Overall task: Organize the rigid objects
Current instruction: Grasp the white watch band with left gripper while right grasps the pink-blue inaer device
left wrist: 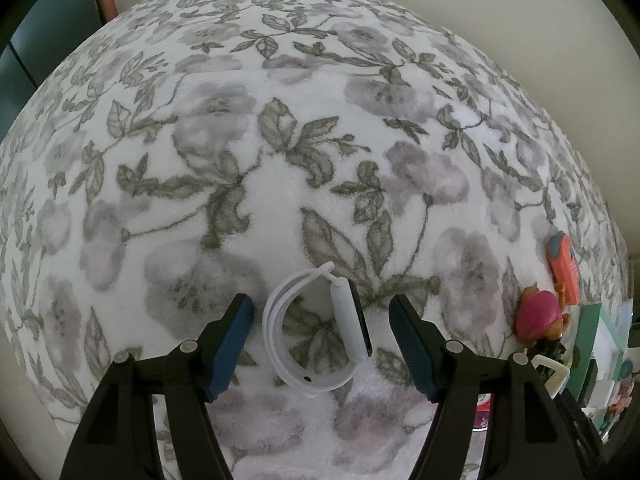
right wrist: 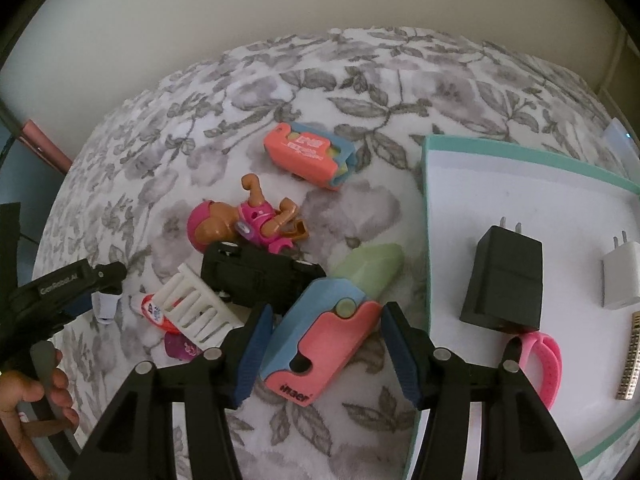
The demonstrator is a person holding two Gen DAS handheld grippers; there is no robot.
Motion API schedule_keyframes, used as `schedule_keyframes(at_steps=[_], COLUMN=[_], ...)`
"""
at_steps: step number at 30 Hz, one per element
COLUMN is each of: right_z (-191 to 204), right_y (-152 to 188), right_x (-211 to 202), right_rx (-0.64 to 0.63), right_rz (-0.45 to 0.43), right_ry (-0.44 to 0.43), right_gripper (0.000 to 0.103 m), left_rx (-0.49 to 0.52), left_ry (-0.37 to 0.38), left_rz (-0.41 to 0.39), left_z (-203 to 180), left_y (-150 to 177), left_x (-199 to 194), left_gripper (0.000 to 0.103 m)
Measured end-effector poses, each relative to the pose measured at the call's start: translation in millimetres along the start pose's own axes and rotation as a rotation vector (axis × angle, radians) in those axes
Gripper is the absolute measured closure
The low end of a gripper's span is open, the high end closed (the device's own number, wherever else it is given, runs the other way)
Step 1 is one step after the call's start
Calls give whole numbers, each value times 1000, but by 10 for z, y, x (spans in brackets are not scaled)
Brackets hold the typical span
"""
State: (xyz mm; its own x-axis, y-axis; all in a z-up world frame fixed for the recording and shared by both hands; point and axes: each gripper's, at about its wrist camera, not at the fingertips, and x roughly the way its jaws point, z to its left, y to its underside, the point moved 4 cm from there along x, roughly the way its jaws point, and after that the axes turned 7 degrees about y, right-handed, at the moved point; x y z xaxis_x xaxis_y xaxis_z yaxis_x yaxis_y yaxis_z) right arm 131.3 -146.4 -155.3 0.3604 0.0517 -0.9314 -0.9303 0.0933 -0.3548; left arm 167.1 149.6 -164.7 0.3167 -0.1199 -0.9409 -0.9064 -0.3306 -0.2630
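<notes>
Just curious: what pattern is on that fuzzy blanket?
Grey flowers and olive leaves on white; the soft fleece blanket shows best in the left wrist view.

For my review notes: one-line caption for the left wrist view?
Open left gripper straddles a white wristband watch lying on the floral blanket.

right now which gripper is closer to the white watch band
Left. The left gripper straddles the white watch band, pads either side, not touching. The right gripper sits off at the pink-and-blue toy.
</notes>
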Motion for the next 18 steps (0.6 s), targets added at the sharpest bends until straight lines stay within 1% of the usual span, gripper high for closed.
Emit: schedule_keyframes(at_steps=[8,9,13,15,18], right_z=[15,22,89,141,178], right_y=[76,87,151,175,192], right_x=[40,38,65,79,96], right_rx=[-13,-22,-73,-113,-136], right_rz=[52,58,85,85,84], right_ry=[11,18,65,97,116], right_gripper=[44,44,45,45,45], left_rx=[28,34,47,58,76], left_ry=[-1,-2,-9,-19,-16], left_rz=[8,10,13,14,18], left_z=[-75,-84,-123,-143,-186], left_y=[10,12,26,31,60], left_x=[19,21,17,16,9], left_gripper=[32,36,44,51,51])
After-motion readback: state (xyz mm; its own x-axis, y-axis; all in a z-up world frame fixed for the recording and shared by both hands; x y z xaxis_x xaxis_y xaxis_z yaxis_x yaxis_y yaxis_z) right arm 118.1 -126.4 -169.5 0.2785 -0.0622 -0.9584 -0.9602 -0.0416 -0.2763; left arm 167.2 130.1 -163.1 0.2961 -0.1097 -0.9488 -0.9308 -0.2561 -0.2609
